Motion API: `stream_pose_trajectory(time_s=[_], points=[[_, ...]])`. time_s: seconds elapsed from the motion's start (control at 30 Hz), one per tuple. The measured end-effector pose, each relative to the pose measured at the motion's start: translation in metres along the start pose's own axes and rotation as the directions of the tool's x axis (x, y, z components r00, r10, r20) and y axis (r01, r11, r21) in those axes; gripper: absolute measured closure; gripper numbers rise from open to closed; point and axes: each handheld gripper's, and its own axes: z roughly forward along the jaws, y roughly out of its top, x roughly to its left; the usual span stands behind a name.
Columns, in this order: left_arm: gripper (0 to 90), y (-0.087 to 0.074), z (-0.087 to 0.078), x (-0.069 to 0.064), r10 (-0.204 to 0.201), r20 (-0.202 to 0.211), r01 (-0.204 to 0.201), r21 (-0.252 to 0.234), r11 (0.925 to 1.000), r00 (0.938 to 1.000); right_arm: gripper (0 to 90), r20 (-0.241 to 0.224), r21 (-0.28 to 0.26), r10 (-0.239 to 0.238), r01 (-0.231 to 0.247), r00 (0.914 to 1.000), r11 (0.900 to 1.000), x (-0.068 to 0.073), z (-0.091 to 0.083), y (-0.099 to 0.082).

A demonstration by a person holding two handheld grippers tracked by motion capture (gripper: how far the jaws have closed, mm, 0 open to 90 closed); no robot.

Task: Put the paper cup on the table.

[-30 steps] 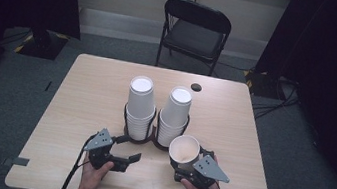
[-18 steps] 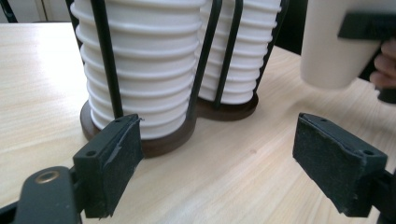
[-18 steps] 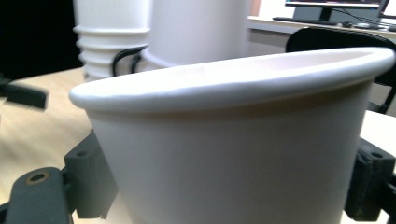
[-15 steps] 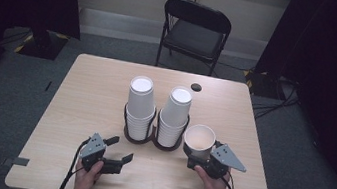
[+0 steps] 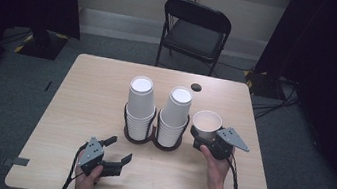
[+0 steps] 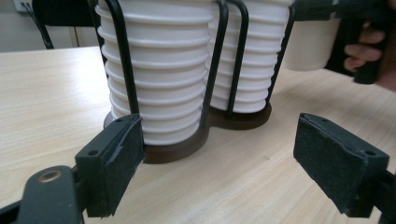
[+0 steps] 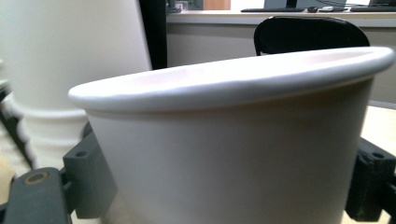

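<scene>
Cup (image 5: 207,122) (pinched in my right jaws (image 5: 211,140)) has swung out beside the holder (image 5: 152,140); left jaws (image 5: 117,150) spread, idle.

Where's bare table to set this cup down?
Free: the strip between the right gripper holding the cup and the table's right edge, and the wide left half beyond the cup holder. Crowded: the near middle, between the holder and the open left gripper.

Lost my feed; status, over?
Right gripper shut on paper cup, mouth up. Left gripper open, empty. Cup holder with two stacks beside the cup.
</scene>
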Motion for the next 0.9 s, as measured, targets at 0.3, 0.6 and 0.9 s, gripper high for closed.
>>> stream_pose_trajectory(time_s=[0.3, 0.6, 0.9], points=[[15.7, 0.0, -0.001, -0.002, 0.025, -0.009, -0.025, -0.007, 0.9997, 0.9997, 10.9, 0.048, 0.018, 0.037, -0.038, 0.9982, 0.9991, -0.015, 0.025, -0.007], [15.8, -0.001, -0.002, -0.005, 0.038, -0.037, -0.038, -0.022, 0.999, 0.9986, 10.8, 0.102, 0.034, 0.047, -0.051, 0.9937, 0.9981, -0.029, 0.04, -0.021], [16.0, -0.001, -0.001, -0.005, 0.039, -0.041, -0.04, -0.012, 0.9991, 0.9984, 10.9, 0.107, 0.069, 0.01, -0.018, 0.9942, 0.9975, -0.026, 0.053, -0.017]])
